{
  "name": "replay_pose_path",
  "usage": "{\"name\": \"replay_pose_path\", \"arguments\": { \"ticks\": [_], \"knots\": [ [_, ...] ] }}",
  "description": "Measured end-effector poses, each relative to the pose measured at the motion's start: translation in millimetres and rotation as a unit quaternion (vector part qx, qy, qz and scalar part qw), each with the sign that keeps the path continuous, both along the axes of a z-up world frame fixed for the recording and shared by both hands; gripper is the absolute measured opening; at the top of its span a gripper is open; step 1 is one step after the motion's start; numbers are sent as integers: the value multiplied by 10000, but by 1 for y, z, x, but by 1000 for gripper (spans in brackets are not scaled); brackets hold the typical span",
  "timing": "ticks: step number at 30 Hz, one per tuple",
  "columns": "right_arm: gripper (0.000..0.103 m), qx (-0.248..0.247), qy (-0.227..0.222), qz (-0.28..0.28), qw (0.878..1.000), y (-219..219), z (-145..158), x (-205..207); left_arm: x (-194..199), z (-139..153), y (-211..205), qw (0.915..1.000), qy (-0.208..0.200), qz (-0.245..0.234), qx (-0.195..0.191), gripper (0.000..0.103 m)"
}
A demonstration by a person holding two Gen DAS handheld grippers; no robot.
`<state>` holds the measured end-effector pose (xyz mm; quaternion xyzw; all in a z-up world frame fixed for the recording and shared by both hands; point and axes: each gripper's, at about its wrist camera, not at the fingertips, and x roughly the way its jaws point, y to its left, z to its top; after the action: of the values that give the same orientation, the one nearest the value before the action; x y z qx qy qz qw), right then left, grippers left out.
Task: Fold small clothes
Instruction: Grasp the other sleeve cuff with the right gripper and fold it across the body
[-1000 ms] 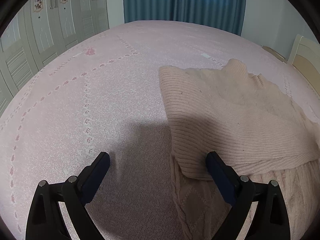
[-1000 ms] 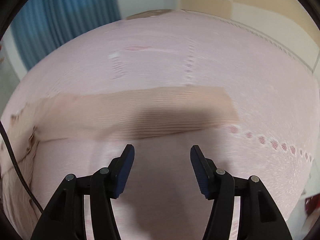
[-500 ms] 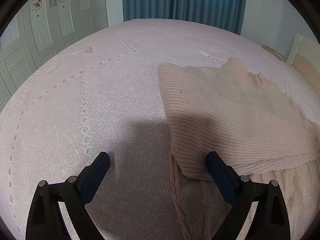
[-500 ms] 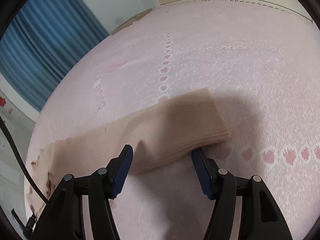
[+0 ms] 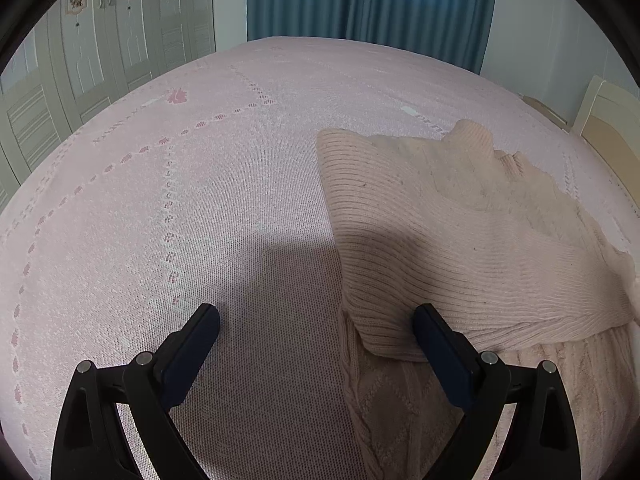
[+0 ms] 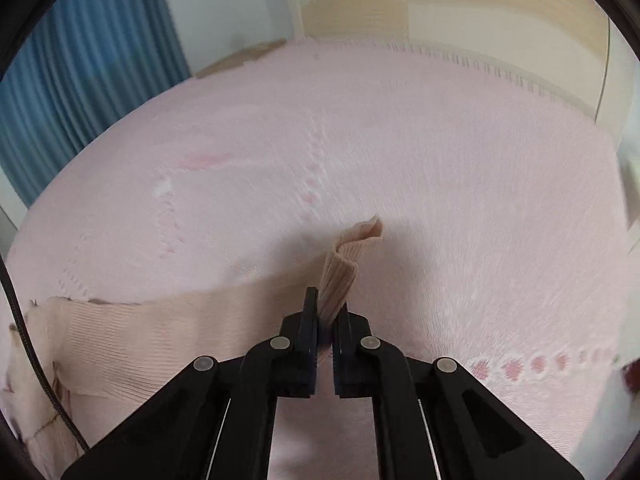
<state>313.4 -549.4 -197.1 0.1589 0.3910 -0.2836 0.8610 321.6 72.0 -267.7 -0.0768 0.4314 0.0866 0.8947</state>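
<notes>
From the left wrist view, a wide bed fills the frame, covered by a pink spread with dotted heart lines and a small flower motif. Behind it stand pale green wardrobe doors at the left, a blue curtain across the back, and a cream headboard at the far right edge. A beige knit sweater lies on the right half of the bed, one ribbed sleeve folded across its cable-knit body, the collar pointing toward the headboard. The left gripper hangs just above the spread with its jaws wide apart and nothing between them; its right finger is over the sweater's near left edge, its left finger over bare cover. The whole left half of the bed is free cloth up to the wardrobe side.

From the right wrist view, blurred, the same pink spread runs to the headboard at the top and the curtain at the left. The right gripper has its jaws pressed together on the cuff of the sweater's other sleeve, the cuff end sticking up past the fingertips. The sleeve trails left toward the garment's body at the frame's left edge, beside a black cable. Open bedspread lies ahead and to the right.
</notes>
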Motion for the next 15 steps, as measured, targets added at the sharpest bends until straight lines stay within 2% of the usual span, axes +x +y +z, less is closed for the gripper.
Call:
{"name": "replay_pose_path", "arguments": {
  "ticks": [4, 6, 8, 12, 15],
  "knots": [
    [5, -476, -291, 496, 9972, 64, 56, 20, -6, 5, 13, 9994, 14, -34, -345, 98],
    [5, -792, -419, 910, 9918, 114, 84, 35, -18, 9, 33, 9972, -33, 194, -716, 98],
    [5, -1008, -514, 1280, 9853, 162, 103, 45, -30, 14, 51, 9955, -124, 336, -881, 98],
    [5, -1051, -707, 2155, 9683, 274, 123, 67, -54, 30, 89, 9962, -312, 529, -620, 98],
    [5, -901, -761, 2817, 9522, 361, 120, 77, -73, 42, 124, 9972, -342, 570, -327, 98]
  ]
}}
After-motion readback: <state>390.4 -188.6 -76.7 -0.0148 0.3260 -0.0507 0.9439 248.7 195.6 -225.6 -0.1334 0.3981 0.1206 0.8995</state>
